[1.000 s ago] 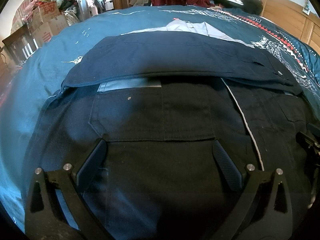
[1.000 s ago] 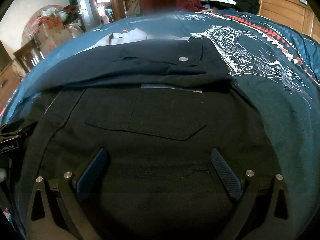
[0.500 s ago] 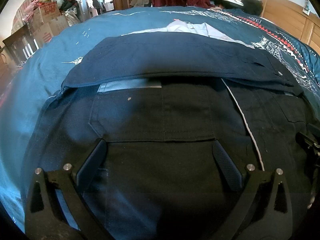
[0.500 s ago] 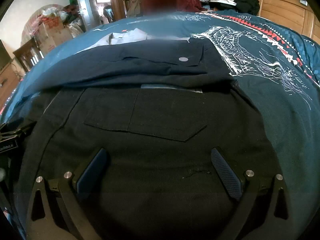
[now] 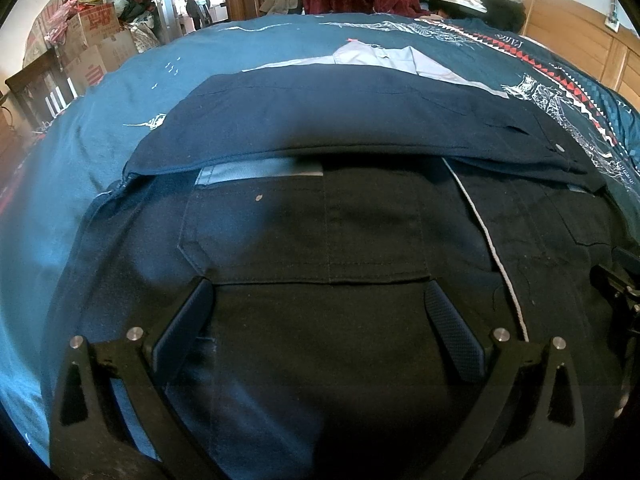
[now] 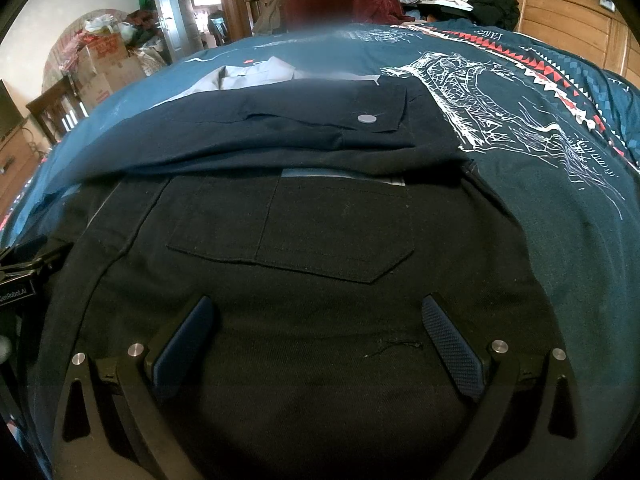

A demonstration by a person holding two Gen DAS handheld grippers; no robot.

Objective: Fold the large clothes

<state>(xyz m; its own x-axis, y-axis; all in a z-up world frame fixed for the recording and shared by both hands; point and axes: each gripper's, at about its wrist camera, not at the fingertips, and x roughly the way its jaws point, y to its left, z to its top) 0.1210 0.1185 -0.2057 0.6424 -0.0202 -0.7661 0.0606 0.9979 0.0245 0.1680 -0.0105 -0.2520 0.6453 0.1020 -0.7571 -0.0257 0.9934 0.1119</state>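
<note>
Stacked brown cardboard boxes [image 5: 94, 50] stand far left beyond the teal printed bedspread [image 5: 72, 168]. A dark navy folded work jacket [image 5: 320, 216] lies on it, directly under the wide-open left gripper [image 5: 318, 300] and equally spread right gripper [image 6: 318, 316].

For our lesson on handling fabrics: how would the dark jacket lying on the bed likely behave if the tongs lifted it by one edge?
The dark jacket would probably droop rather than hold its shape; it lies flat, following the bed. Its folded-over upper part might slide open, since nothing visibly pins it. It looks fairly heavy: thick cloth with a stitched pocket.
</note>
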